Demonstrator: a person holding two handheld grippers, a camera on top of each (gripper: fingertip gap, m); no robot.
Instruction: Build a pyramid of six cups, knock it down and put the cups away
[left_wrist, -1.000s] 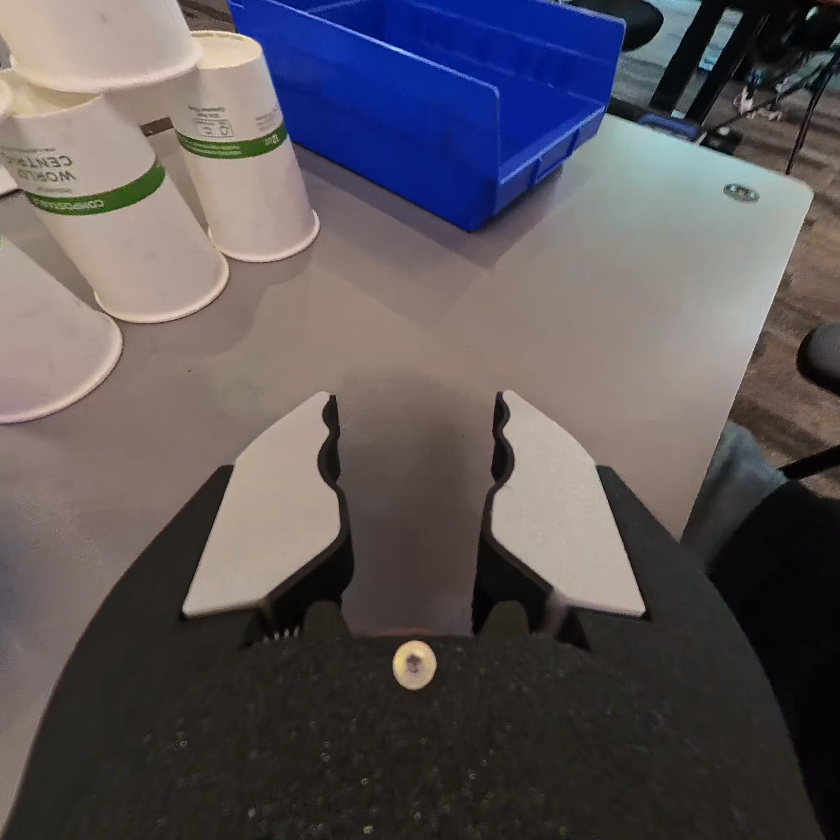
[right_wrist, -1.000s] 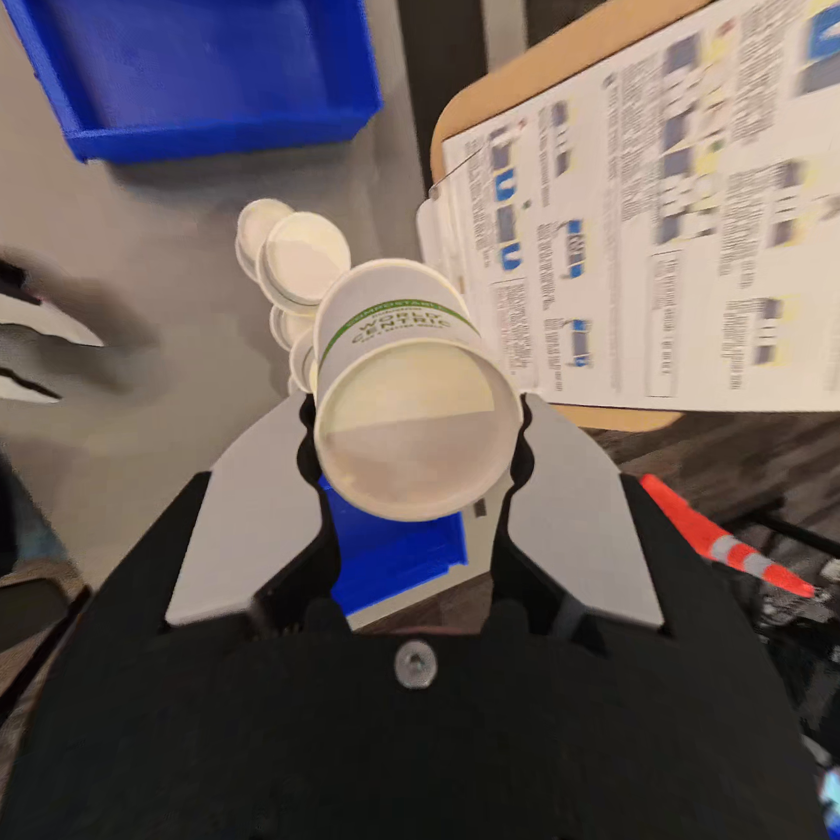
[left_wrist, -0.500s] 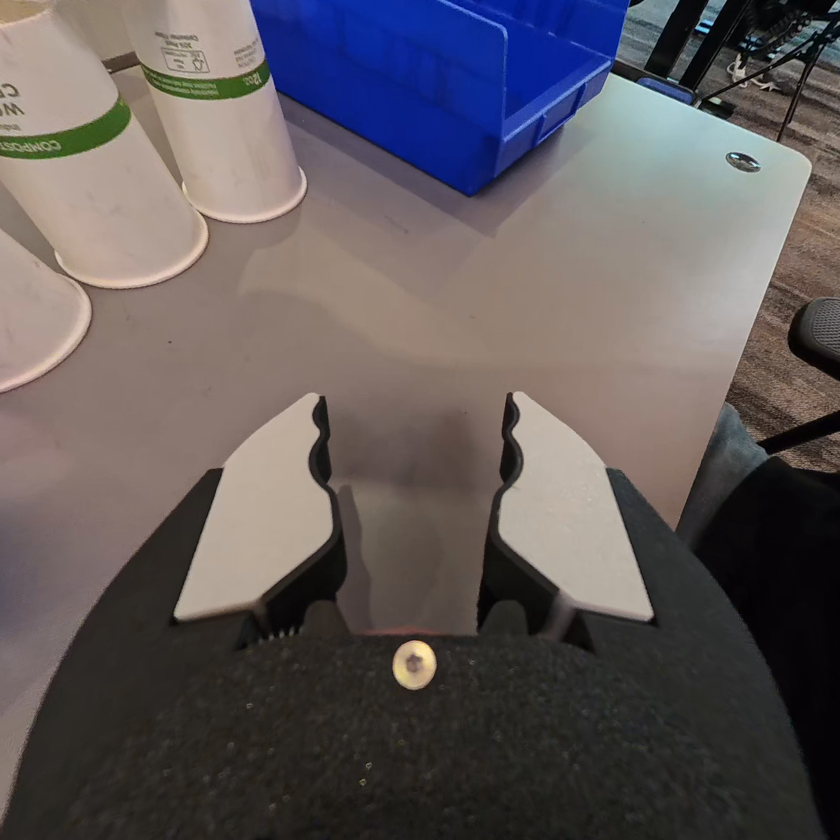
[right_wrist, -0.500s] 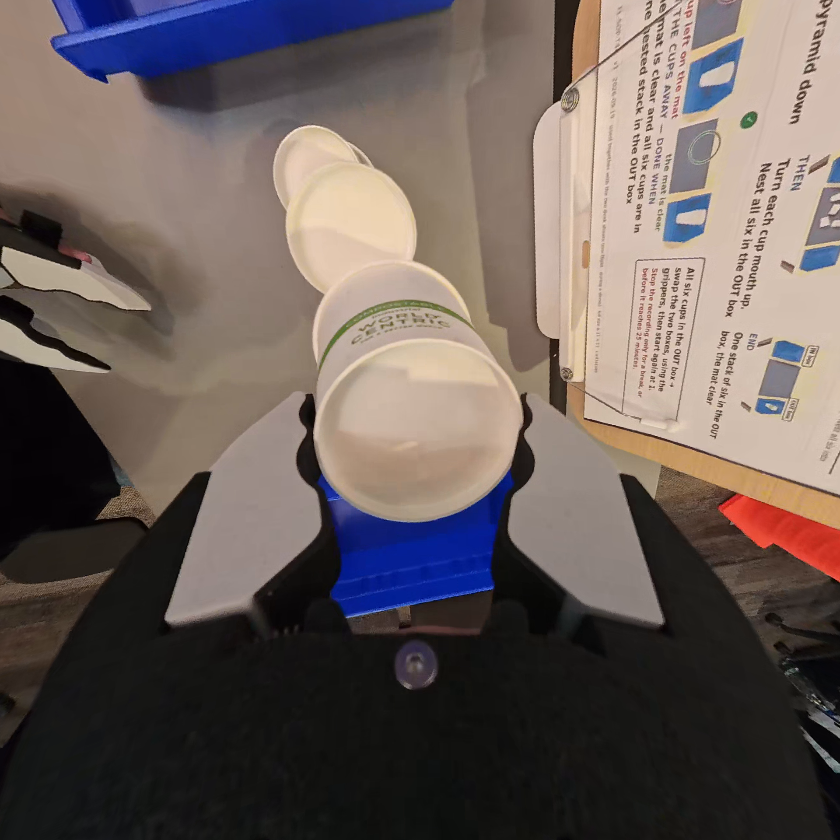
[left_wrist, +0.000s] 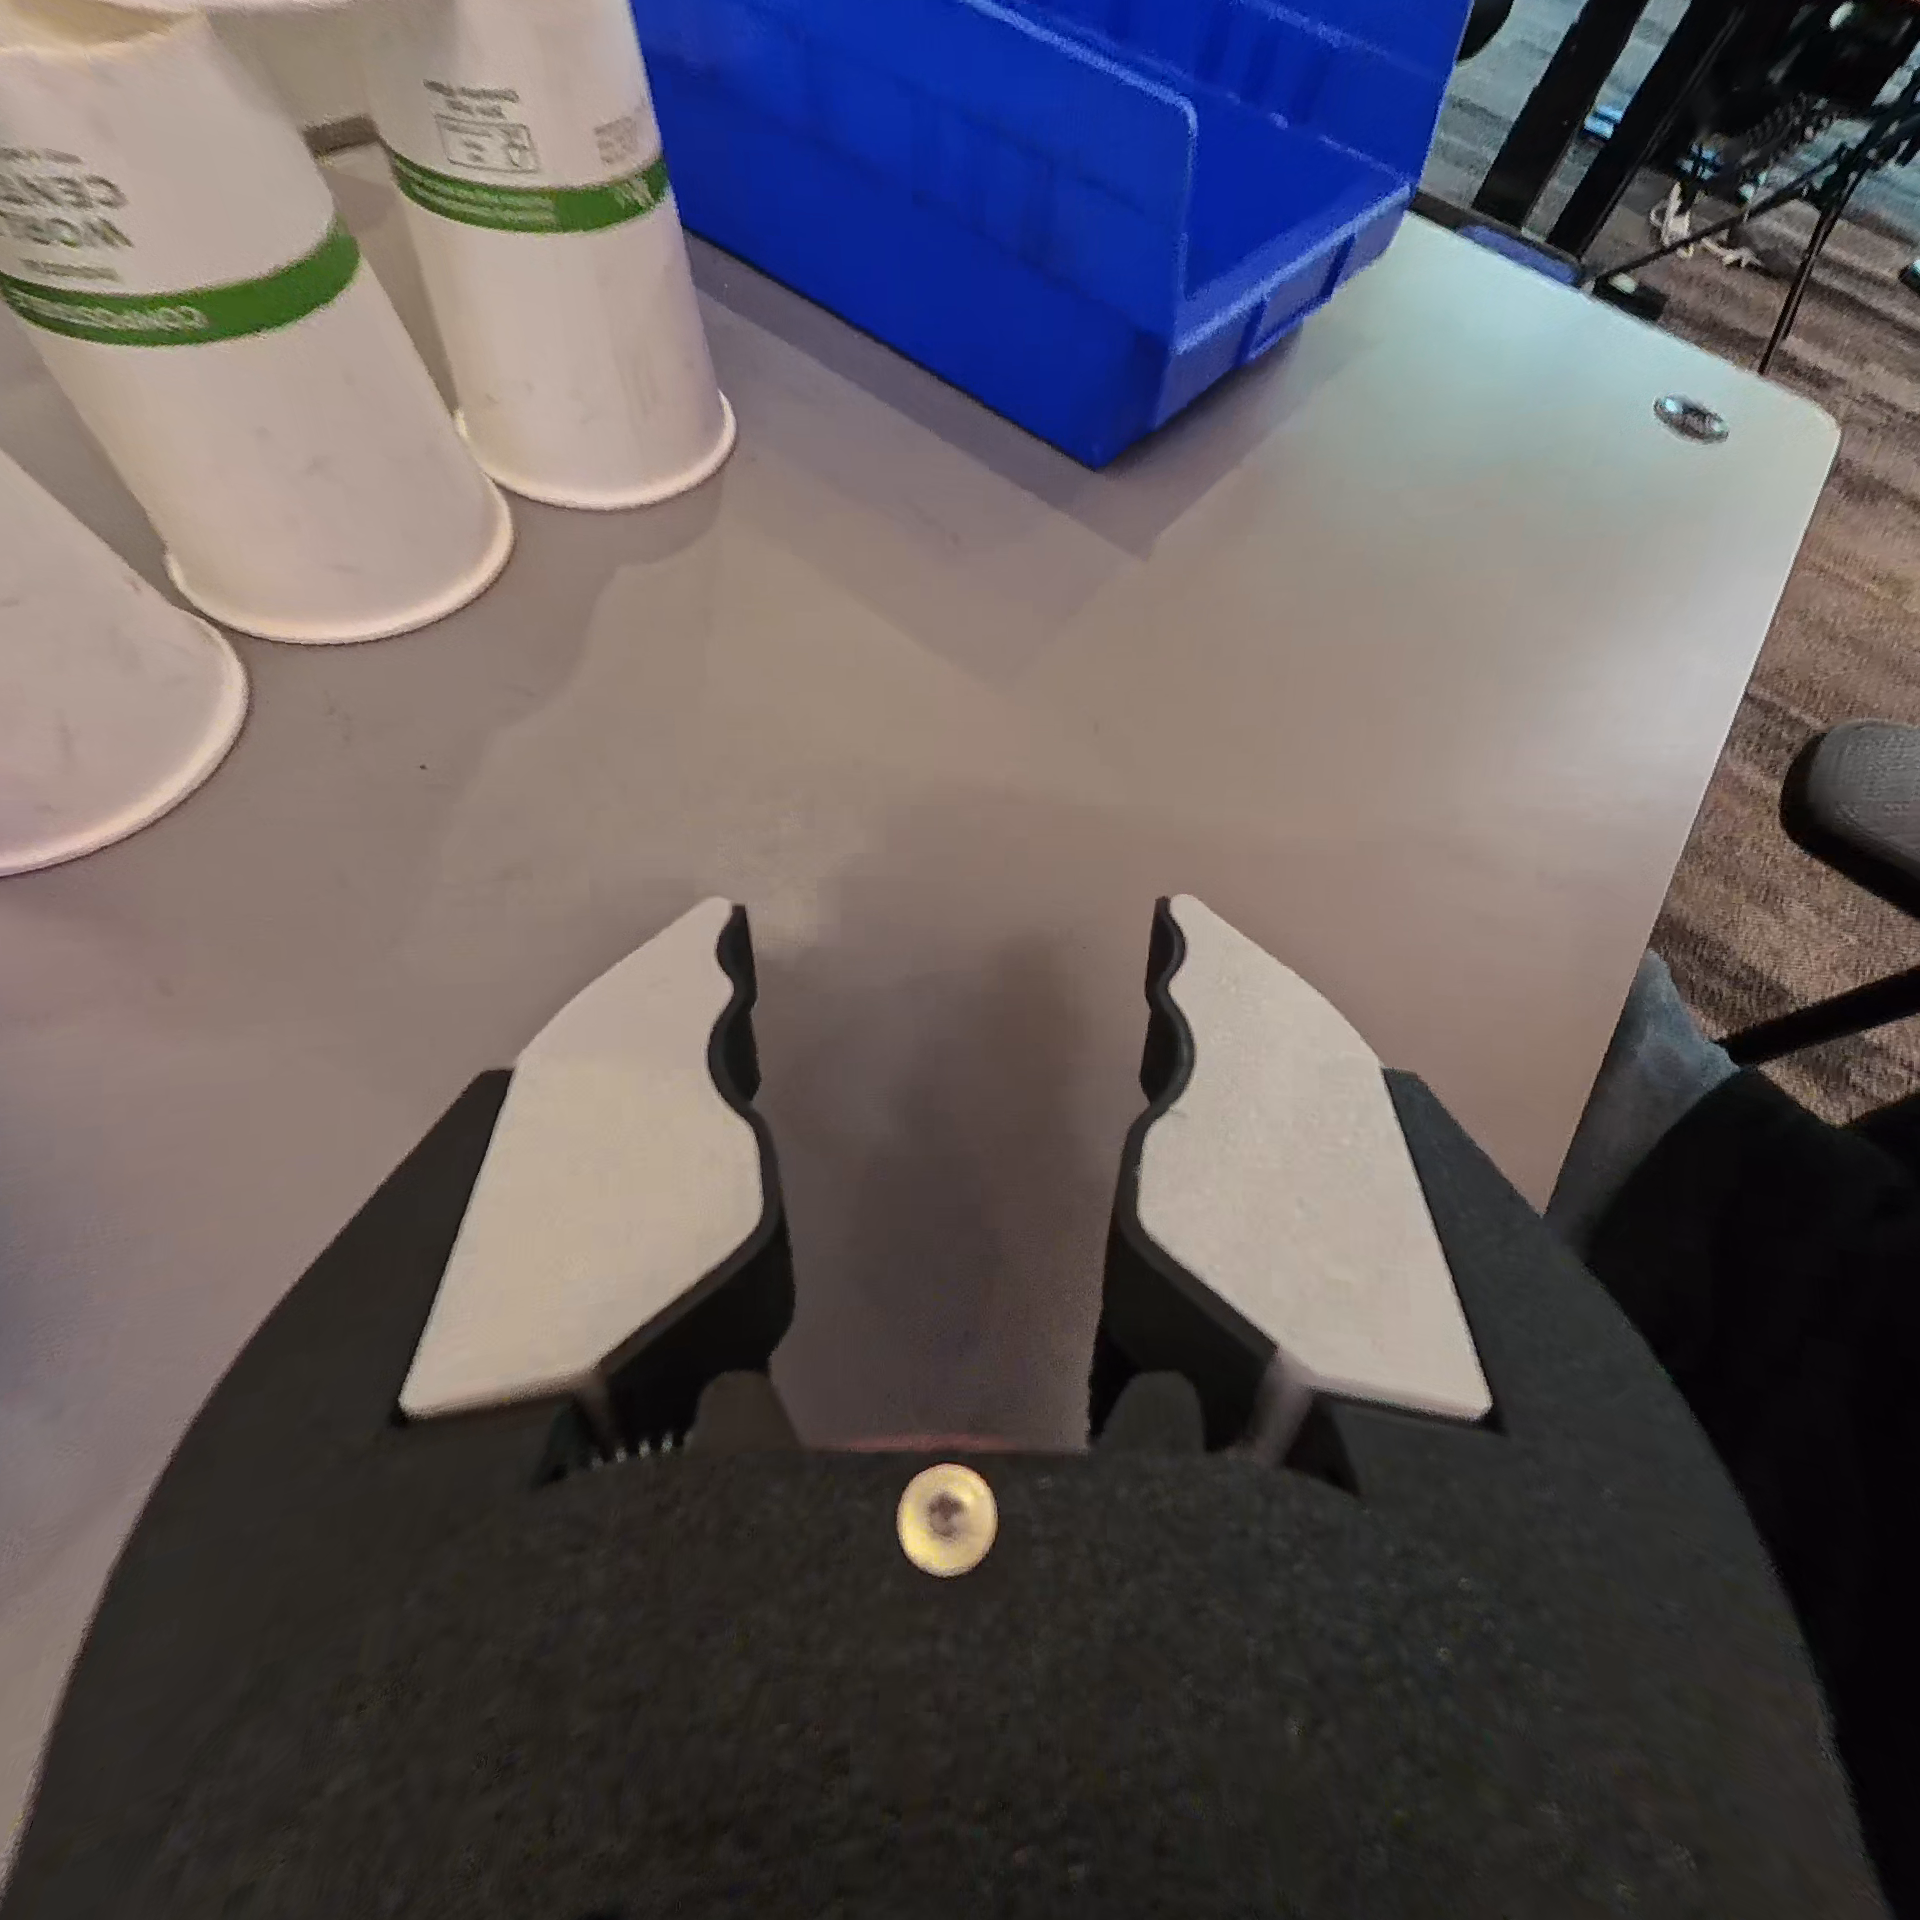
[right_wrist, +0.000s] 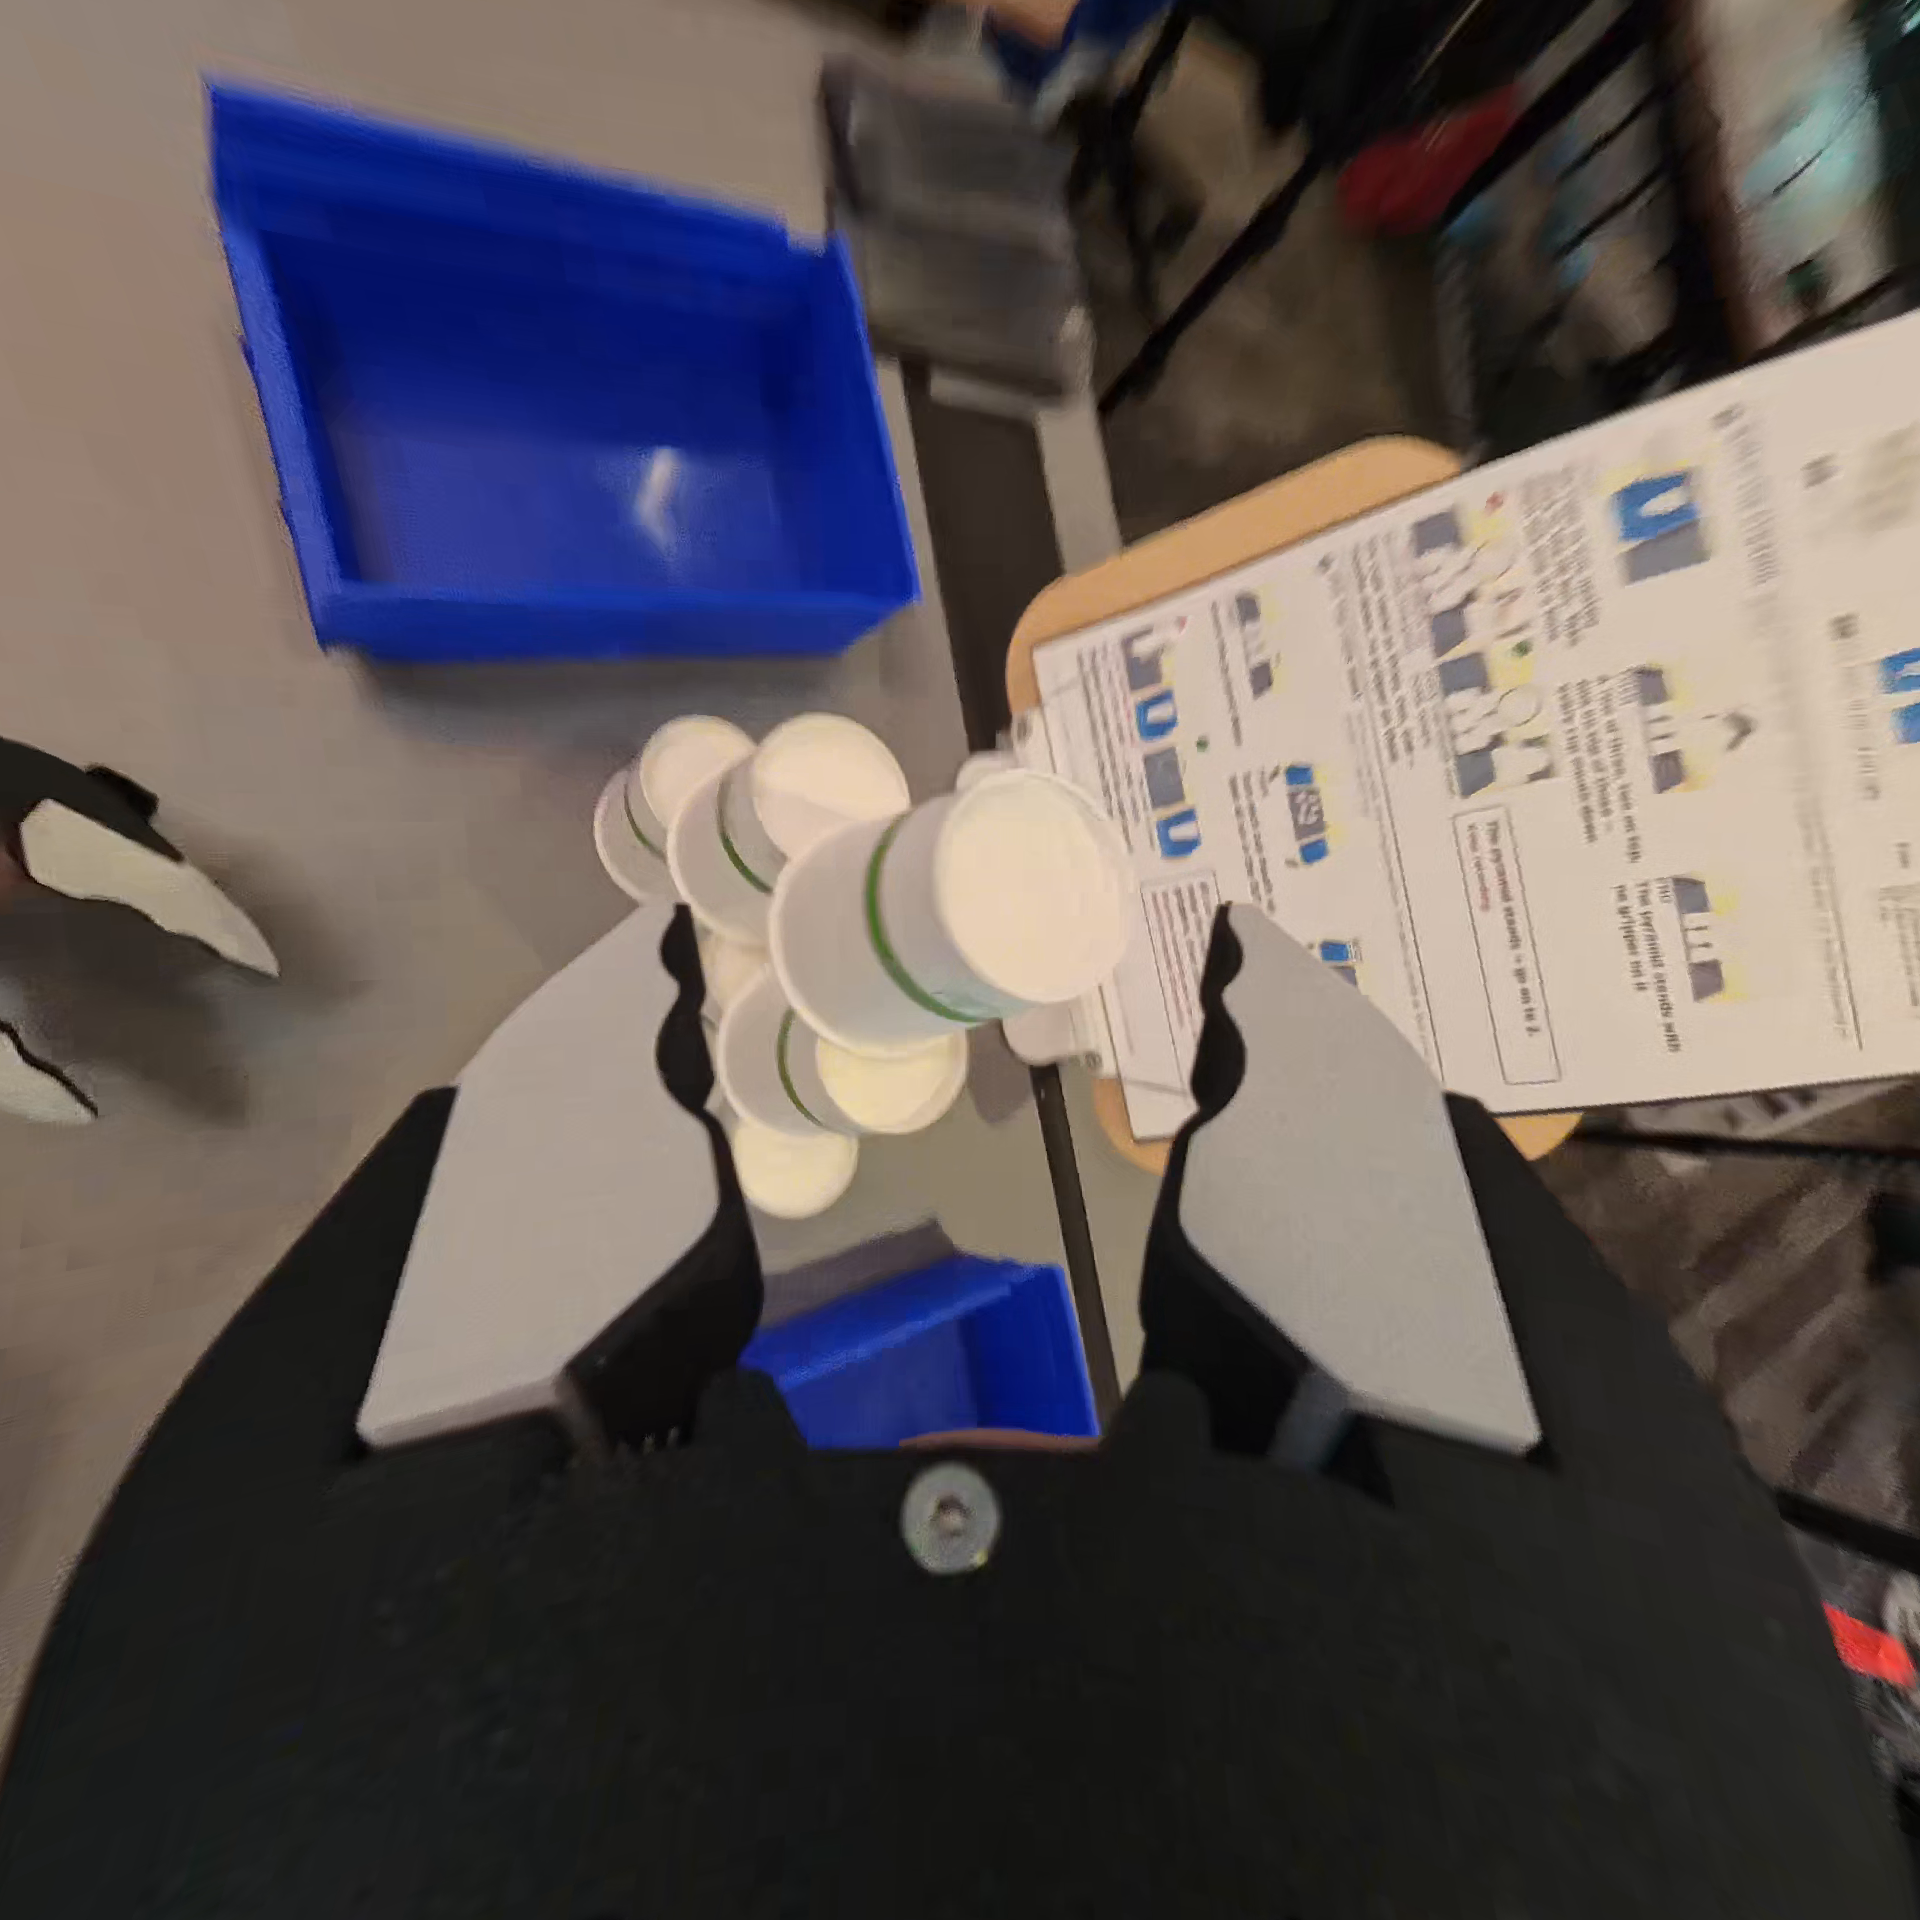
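Six cups (right_wrist: 940, 925) stacked as a pyramid on the desk (left_wrist: 1299, 644).
Two blue bins (right_wrist: 561, 416) flank it, the far one empty; both claws, left (left_wrist: 951, 1023) and right (right_wrist: 945, 1023), gape, holding nothing.

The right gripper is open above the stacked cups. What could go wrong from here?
The open right gripper hangs close over the top white paper cup with a green band; a finger may clip it and topple the pyramid early.
The pyramid stands beside the grey table's edge; falling cups may roll off.

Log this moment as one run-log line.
stage: pyramid topped | top cup: on stack, free | right gripper: open above it | left gripper: open, empty over table
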